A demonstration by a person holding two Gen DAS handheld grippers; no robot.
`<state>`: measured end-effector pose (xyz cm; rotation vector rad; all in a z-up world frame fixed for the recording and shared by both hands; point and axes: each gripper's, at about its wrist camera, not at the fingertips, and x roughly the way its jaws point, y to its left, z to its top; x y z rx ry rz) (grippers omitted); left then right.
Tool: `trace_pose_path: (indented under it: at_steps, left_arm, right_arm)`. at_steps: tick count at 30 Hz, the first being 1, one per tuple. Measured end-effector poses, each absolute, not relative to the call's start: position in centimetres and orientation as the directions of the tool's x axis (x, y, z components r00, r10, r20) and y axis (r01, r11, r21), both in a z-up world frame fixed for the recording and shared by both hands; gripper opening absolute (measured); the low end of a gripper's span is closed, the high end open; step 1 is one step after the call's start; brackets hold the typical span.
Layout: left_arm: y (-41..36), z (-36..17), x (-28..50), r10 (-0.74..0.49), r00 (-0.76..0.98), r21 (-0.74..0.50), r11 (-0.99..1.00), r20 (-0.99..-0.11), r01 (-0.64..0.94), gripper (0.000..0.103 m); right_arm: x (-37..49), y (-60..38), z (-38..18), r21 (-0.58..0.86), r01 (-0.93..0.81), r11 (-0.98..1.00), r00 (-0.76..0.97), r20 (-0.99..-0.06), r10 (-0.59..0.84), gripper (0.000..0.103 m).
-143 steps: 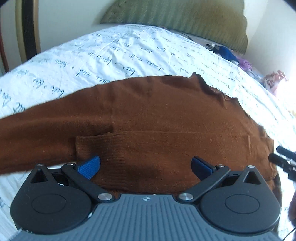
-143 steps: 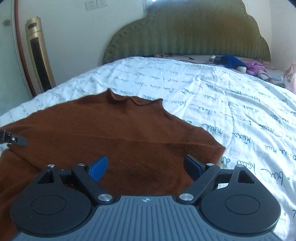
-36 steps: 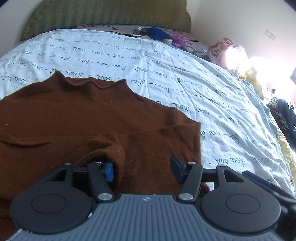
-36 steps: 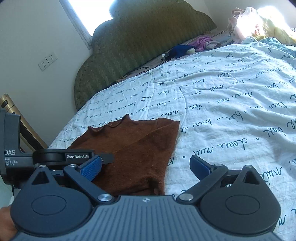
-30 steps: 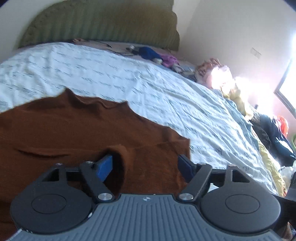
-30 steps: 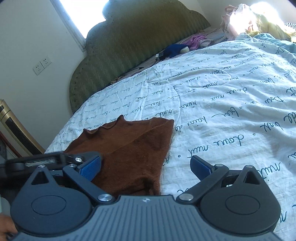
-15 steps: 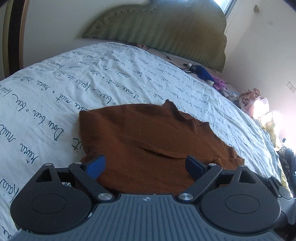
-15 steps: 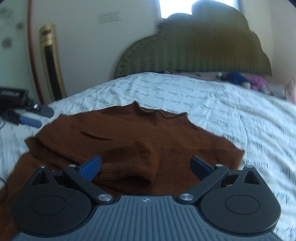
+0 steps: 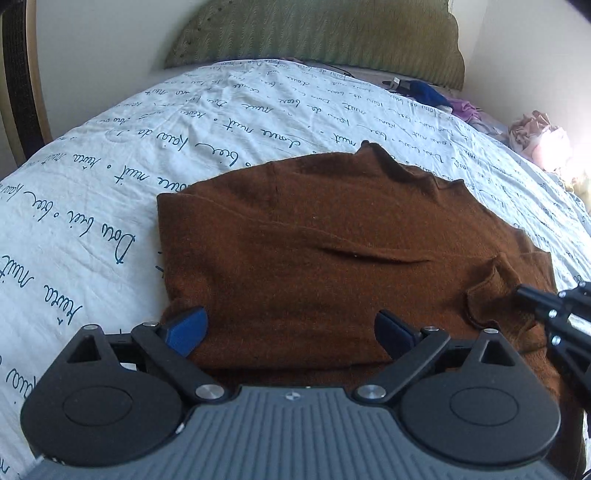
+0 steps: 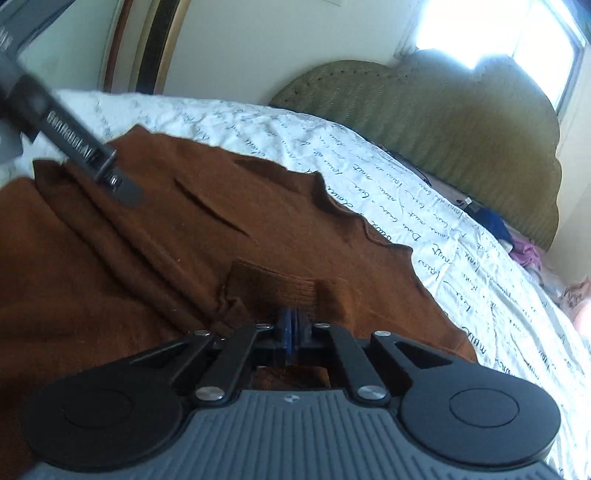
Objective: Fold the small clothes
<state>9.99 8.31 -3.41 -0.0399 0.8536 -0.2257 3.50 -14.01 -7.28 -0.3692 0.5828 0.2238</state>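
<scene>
A brown knit sweater [image 9: 314, 251] lies on the bed with both sleeves folded in across its body. My left gripper [image 9: 291, 328] is open and hovers over the sweater's near left part, holding nothing. My right gripper [image 10: 291, 325] has its blue pads pressed together at the ribbed sleeve cuff [image 10: 275, 286] lying on the sweater [image 10: 147, 258]; whether cloth is between them is hidden. The right gripper's fingers [image 9: 546, 306] show at the right edge of the left wrist view, by the cuff [image 9: 491, 295]. The left gripper's finger [image 10: 81, 147] crosses the upper left of the right wrist view.
The bed has a white sheet with blue script [image 9: 184, 147] and a green padded headboard [image 9: 314, 33]. Blue and purple clothes [image 9: 436, 96] lie near the headboard, and a pinkish pile [image 9: 535, 136] sits at the far right. A wooden frame [image 9: 22, 74] stands at the left.
My right gripper has gone from open to shut and moved down onto the sleeve cuff. My left gripper stays open and has shifted closer over the sweater's left part.
</scene>
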Motion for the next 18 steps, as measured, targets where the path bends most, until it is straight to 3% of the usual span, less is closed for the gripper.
trace_pose_path:
  at_steps: [5,9,10,11,12,13,15,17,18]
  left_arm:
    - [9.3,-3.3,9.8,-0.262,0.625,-0.191,0.965,-0.736,0.179,0.100]
    - [9.3,-3.5,9.9,-0.266,0.626,-0.197,0.964,-0.733,0.178,0.102]
    - [9.1,-3.6,9.9,-0.262,0.627,-0.190,0.965,-0.733,0.180,0.103]
    - [8.9,-3.6,9.8,-0.255,0.629,-0.178,0.967,-0.734,0.184,0.103]
    - [8.6,-3.7,9.7,-0.246,0.631,-0.162,0.968,-0.736,0.189,0.103]
    - [8.5,-3.7,9.7,-0.239,0.632,-0.148,0.970,-0.737,0.194,0.103]
    - [8.2,-3.8,9.6,-0.227,0.637,-0.128,0.972,-0.737,0.198,0.103]
    - [8.0,-4.0,9.5,-0.220,0.640,-0.115,0.973,-0.736,0.203,0.103]
    - [7.9,-4.1,9.4,-0.215,0.643,-0.105,0.973,-0.735,0.206,0.103]
  right_arm:
    - [3.8,-18.7,-6.1,-0.266,-0.134,0.955,0.845,-0.533,-0.030,0.002]
    - [1.1,-15.1,-6.2,-0.320,-0.326,0.890,0.849,-0.513,0.126,0.015]
    - [0.8,-13.1,-6.8,-0.333,-0.346,0.877,0.849,-0.509,0.142,0.037]
    - [1.0,-12.5,-7.1,-0.327,-0.346,0.879,0.846,-0.514,0.142,0.082]
    - [1.0,-12.5,-7.1,-0.327,-0.346,0.879,0.846,-0.514,0.142,0.100]
    - [1.2,-12.1,-7.3,-0.312,-0.359,0.880,0.841,-0.518,0.159,0.101]
    - [1.7,-11.3,-7.8,-0.312,-0.371,0.875,0.827,-0.540,0.158,0.093]
    - [2.0,-11.3,-8.0,-0.315,-0.355,0.880,0.823,-0.552,0.134,0.007]
    - [2.6,-12.3,-8.2,-0.259,-0.354,0.899,0.795,-0.590,0.143,0.007]
